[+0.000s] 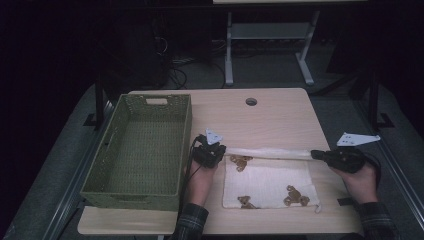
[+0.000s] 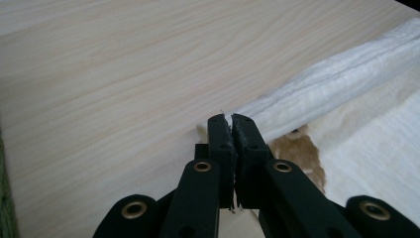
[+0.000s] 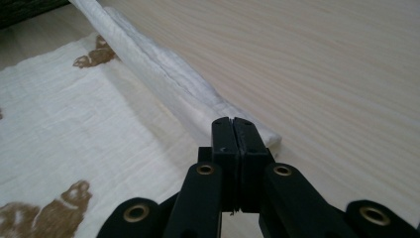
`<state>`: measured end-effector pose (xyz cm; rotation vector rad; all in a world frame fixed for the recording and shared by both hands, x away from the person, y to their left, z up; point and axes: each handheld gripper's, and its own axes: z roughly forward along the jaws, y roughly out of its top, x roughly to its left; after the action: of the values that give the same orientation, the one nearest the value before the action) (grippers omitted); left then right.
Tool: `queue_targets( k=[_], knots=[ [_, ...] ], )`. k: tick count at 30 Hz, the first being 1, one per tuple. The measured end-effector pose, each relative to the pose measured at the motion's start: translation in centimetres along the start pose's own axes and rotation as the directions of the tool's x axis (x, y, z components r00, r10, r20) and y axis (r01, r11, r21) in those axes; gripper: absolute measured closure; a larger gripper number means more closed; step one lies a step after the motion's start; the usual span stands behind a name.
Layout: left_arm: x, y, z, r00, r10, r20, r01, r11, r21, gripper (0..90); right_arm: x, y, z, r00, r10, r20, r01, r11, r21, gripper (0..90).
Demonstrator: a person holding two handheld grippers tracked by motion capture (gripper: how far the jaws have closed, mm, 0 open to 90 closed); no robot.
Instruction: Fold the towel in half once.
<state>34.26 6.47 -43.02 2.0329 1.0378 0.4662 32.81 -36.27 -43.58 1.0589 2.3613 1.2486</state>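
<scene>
While the cream cloth (image 1: 267,184) lies flat on the near half of the pale wooden desk (image 1: 280,115), its far edge is gathered into a rolled band (image 1: 270,152) that stretches from left to right between the two claws. At the band's left end the left claw (image 1: 220,151) is pinched tight on the fabric, and in the left gripper view its black jaws (image 2: 233,130) meet around the tip of the roll, with a brown printed figure (image 2: 297,151) just behind them. At the band's right end the right claw (image 1: 316,154) is likewise clamped on the fabric; the right gripper view shows those jaws (image 3: 233,130) closed on the folded corner, the roll running away toward the far left. Brown figures mark the cloth near its left far corner (image 1: 241,161) and along its near edge (image 1: 295,196). A green woven basket (image 1: 115,150) stands on the left part of the desk, just beside the left hand (image 1: 200,182), and the right hand (image 1: 362,182) rests at the desk's right edge
</scene>
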Motion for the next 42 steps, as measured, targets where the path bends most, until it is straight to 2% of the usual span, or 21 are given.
queue_targets(
  k=[8, 14, 18, 21, 24, 26, 33, 36, 38, 42],
  knots=[
    [-1.2, -1.7, -1.3, 0.9999, -0.003, -0.016, 0.003, 1.0, -0.001, 87.4, 1.5, -1.1, -0.5, 0.9998, -0.006, -0.021, 0.007, 1.0, 0.018, 88.8],
    [-2.0, -2.9, -2.3, 0.9999, -0.012, -0.006, 0.012, 0.9999, 0.002, 87.5, 2.6, -1.9, -1.2, 0.9992, -0.025, -0.031, 0.025, 0.999, 0.022, 88.8],
    [-2.6, -3.5, -3.2, 0.9999, -0.012, 0.003, 0.012, 0.9999, 0.006, 87.5, 3.2, -2.6, -1.6, 0.9991, -0.018, -0.039, 0.019, 1.0, 0.025, 88.8],
    [-3.2, -3.9, -3.9, 0.9997, -0.017, 0.017, 0.017, 0.9998, -0.007, 87.5, 3.6, -3.0, -1.9, 0.999, -0.026, -0.038, 0.027, 0.999, 0.027, 88.8],
    [-4.0, -4.3, -4.4, 1.0, -0.001, 0.007, 0.001, 1.0, 0.005, 87.5, 3.9, -3.4, -2.1, 0.999, -0.024, -0.039, 0.025, 0.999, 0.03, 88.8],
    [-4.3, -4.7, -4.9, 0.9998, -0.017, 0.013, 0.017, 0.9998, -0.008, 87.5, 4.2, -3.7, -2.2, 0.9989, -0.027, -0.039, 0.029, 0.999, 0.034, 88.8],
    [-5.3, -5.6, -6.6, 0.9994, -0.008, 0.034, 0.008, 0.9998, -0.016, 87.5, 5.2, -4.8, -3.1, 0.9985, -0.023, -0.049, 0.025, 0.999, 0.036, 88.8],
    [-5.5, -6.2, -7.1, 0.9986, -0.019, 0.049, 0.02, 0.9996, -0.021, 87.5, 5.7, -5.3, -3.4, 0.9982, -0.019, -0.057, 0.022, 0.999, 0.043, 88.8],
    [-5.5, -6.6, -7.4, 0.9981, -0.012, 0.06, 0.013, 0.9998, -0.012, 87.5, 6.1, -5.6, -3.5, 0.9979, -0.019, -0.062, 0.022, 0.999, 0.045, 88.7],
    [-6.0, -7.4, -7.7, 0.9969, -0.024, 0.075, 0.025, 0.9997, -0.005, 87.4, 6.7, -6.1, -3.6, 0.9978, -0.026, -0.061, 0.029, 0.998, 0.06, 88.8]
  ],
)
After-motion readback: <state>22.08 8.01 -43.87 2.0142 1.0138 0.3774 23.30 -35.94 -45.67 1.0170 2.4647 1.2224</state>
